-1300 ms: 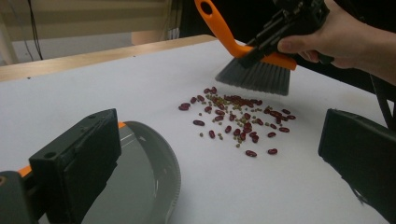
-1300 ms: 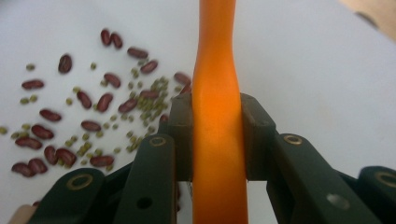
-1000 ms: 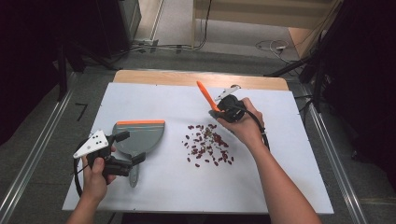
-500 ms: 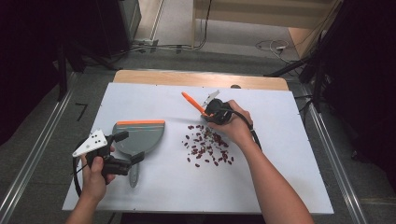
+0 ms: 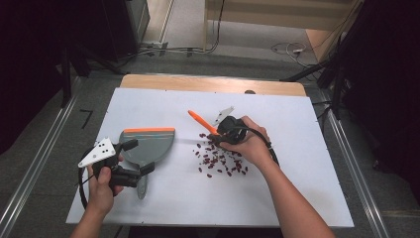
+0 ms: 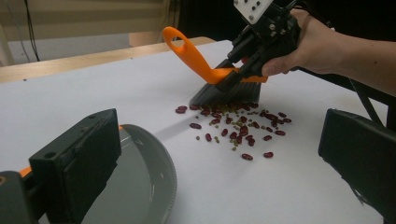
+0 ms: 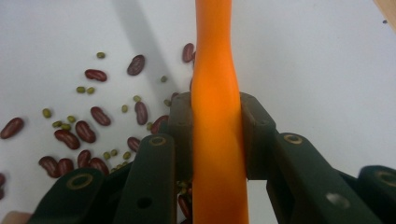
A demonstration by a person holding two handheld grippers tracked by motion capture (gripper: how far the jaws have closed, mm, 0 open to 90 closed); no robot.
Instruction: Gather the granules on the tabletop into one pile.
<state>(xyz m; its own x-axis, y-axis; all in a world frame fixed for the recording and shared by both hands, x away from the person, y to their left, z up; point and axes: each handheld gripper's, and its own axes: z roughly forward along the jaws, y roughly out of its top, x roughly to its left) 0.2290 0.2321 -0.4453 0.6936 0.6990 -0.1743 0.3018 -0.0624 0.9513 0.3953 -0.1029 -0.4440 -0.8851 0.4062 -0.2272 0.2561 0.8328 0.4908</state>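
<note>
A scatter of red and green beans (image 5: 219,159) (image 6: 236,130) (image 7: 74,135) lies mid-table. My right gripper (image 5: 221,137) (image 6: 236,74) (image 7: 215,126) is shut on the orange handle of a small brush (image 5: 200,121) (image 6: 196,53) (image 7: 215,60). The brush's dark bristles (image 6: 224,93) rest at the far edge of the beans. To the left lies a grey dustpan (image 5: 148,146) (image 6: 140,186) with an orange lip. My left gripper (image 5: 138,156) (image 6: 219,140) is open, its jaws wide apart at the pan's rounded rear; the left jaw is over the pan and the right jaw touches nothing.
A white board (image 5: 297,188) covers the table, with a wooden strip (image 5: 213,83) showing at the far edge. Metal rails (image 5: 34,173) run along both sides. The dustpan's handle (image 5: 142,186) points toward the near edge.
My right gripper has carried the brush left and nearer, bringing it down onto the far side of the beans. The left gripper and dustpan have stayed put.
</note>
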